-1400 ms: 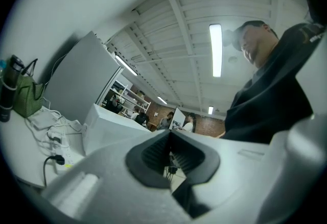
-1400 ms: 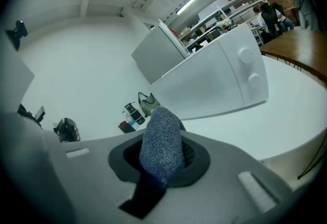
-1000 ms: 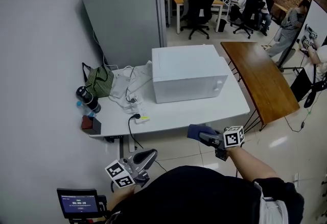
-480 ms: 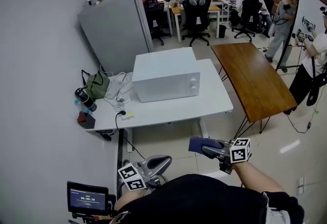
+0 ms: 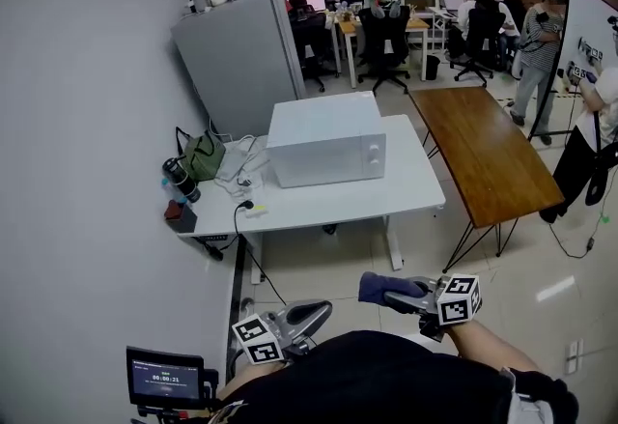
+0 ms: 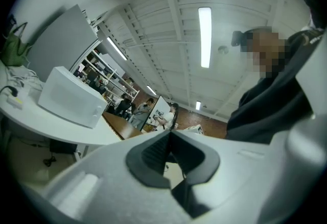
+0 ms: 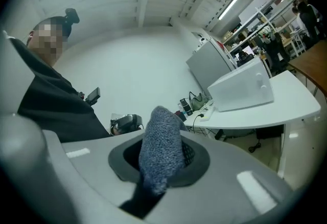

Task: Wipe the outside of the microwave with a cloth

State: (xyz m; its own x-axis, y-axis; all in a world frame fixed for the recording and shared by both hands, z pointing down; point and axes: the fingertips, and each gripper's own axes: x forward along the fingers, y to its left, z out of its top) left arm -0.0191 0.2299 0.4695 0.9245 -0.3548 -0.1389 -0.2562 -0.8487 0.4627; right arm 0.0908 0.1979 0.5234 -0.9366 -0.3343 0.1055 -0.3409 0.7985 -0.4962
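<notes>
The only writing that can be partly read stands on the small screen (image 5: 166,380) at the lower left of the head view. It shows a row of light digits set like a clock, seemingly 00:00:21, under a line of finer print too small to read. The cubes on the left gripper (image 5: 321,313) and the right gripper (image 5: 394,294) bear black-and-white square patterns, not letters or numbers. The white board (image 5: 589,36) at the right edge carries dark marks too small to read.

Left claw (image 5: 317,312) closed, right claw (image 5: 404,295) clamping cloth (image 5: 377,287)
</notes>
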